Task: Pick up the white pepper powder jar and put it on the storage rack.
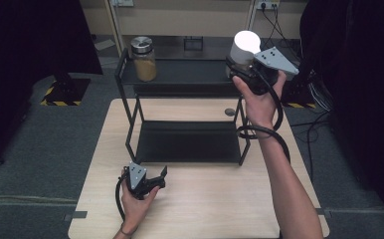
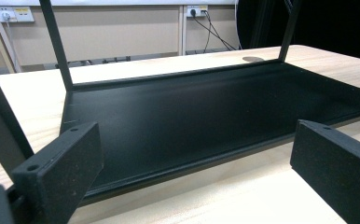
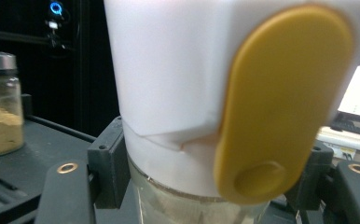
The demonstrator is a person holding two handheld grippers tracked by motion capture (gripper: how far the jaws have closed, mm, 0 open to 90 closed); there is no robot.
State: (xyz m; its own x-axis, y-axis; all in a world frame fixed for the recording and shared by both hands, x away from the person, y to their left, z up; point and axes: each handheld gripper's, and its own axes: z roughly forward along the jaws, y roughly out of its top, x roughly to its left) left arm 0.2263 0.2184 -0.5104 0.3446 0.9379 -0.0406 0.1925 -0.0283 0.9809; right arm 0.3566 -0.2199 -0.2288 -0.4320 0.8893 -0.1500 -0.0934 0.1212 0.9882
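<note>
High view, right claw (image 1: 240, 69): I have it clamped low on the white-lidded jar (image 1: 243, 47), held at the right end of the rack's top shelf (image 1: 190, 72); gripping under the lid keeps the jar upright, I judge.
High view, left claw (image 1: 155, 179): I rest it on the tabletop (image 1: 205, 199), jaws wide and holding nothing, out of the way in front of the rack.
High view, spice jar (image 1: 144, 59): stands at the shelf's left end, well apart from mine.
Left gripper view, lower shelf (image 2: 206, 107): bare black tray ahead between my spread jaws; pale wood around it.
Right gripper view, jar: white lid (image 3: 169, 70) with a yellow flap (image 3: 280, 102), glass below between the jaws.
Room: grey floor, beige wall with sockets, dark curtains at the sides.
</note>
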